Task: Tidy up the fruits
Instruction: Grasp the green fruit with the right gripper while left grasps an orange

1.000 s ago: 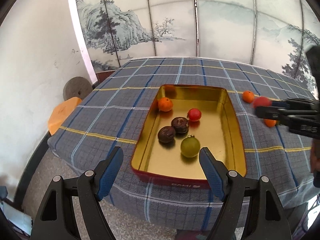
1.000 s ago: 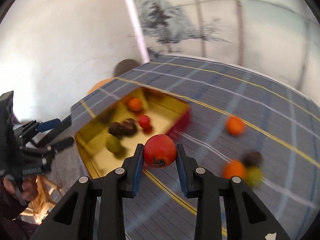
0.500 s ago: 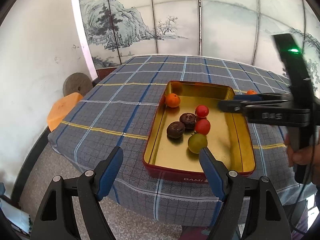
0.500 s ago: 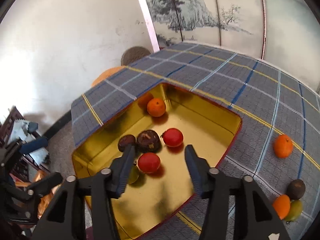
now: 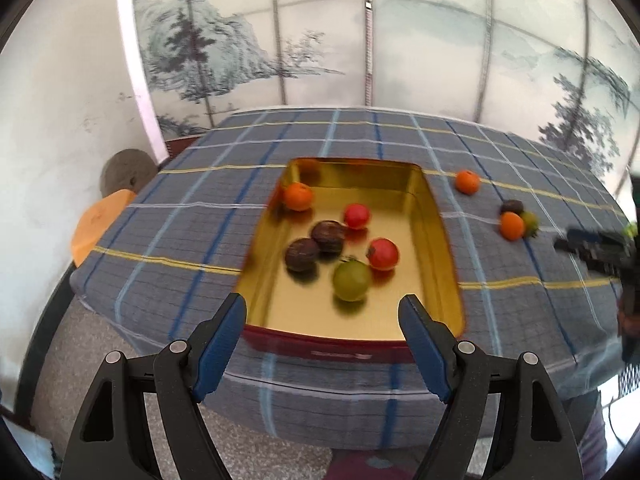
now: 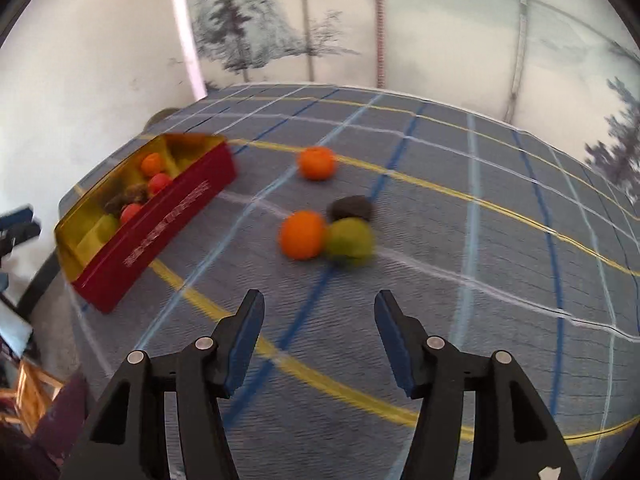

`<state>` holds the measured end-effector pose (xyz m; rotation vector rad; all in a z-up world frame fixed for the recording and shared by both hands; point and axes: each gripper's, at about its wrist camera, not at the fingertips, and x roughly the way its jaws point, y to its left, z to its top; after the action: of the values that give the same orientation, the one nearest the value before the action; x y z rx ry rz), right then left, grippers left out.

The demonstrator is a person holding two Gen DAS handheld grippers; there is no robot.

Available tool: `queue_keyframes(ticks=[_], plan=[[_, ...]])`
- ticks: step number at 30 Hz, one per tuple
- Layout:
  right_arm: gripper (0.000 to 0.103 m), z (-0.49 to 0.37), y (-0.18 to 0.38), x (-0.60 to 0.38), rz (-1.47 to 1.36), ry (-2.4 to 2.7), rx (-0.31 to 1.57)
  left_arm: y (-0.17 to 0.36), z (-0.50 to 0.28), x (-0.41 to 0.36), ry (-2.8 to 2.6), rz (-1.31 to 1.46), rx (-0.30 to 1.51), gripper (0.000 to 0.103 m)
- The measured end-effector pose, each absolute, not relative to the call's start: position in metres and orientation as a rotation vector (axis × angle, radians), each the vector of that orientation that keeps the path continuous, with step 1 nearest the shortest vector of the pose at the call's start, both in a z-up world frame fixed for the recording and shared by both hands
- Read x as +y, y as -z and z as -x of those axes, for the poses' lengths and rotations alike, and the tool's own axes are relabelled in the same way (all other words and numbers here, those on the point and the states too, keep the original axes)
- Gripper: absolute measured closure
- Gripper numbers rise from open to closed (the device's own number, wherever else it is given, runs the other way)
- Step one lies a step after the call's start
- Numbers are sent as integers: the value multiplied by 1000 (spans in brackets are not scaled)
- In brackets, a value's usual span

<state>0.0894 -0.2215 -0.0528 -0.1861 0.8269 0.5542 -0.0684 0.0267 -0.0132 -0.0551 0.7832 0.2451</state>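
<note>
Hanging over the plaid tablecloth (image 6: 500,240), the right gripper (image 6: 320,316) has its blue-padded jaws spread with only bare cloth between them; they have just been opening, and they carry no fruit. Just beyond the tips, a little to the far side, sits a tight cluster: an orange (image 6: 302,235) touching a green fruit (image 6: 350,246) on its right, with a dark brown fruit (image 6: 351,208) tucked right behind the pair. A second orange (image 6: 317,163) lies alone farther off, well apart from the cluster. Off to the left stands the red tin (image 6: 168,232) with its gold inside, tilted by the lens (the whole view is smeared with motion blur).

The left gripper (image 5: 322,316) hovers at the near edge of the table, jaws also wide apart and empty, framing the tin's near wall. Inside the tin lie six fruits: a green one (image 5: 351,280) nearest, a red one (image 5: 383,254) touching it on the right, two dark brown ones (image 5: 302,255) (image 5: 328,237) side by side to the left, another red one (image 5: 357,216) behind, and an orange one (image 5: 298,197) in the far left corner. Behind the table stands a painted screen (image 5: 400,48) of pines and mountains.
</note>
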Motion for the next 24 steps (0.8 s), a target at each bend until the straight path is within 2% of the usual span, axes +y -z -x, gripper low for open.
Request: queue_keyframes(ticks=[4, 12, 16, 24], plan=[[48, -118, 46, -224, 136, -547, 819, 7, 66, 9, -230, -8, 772, 24], [50, -148, 67, -210, 158, -568, 870, 5, 51, -10, -198, -65, 787, 24], [68, -160, 74, -208, 138, -601, 884, 2, 39, -22, -172, -81, 792, 24], [71, -154, 68, -223, 172, -620, 879, -13, 0, -55, -70, -107, 786, 24]])
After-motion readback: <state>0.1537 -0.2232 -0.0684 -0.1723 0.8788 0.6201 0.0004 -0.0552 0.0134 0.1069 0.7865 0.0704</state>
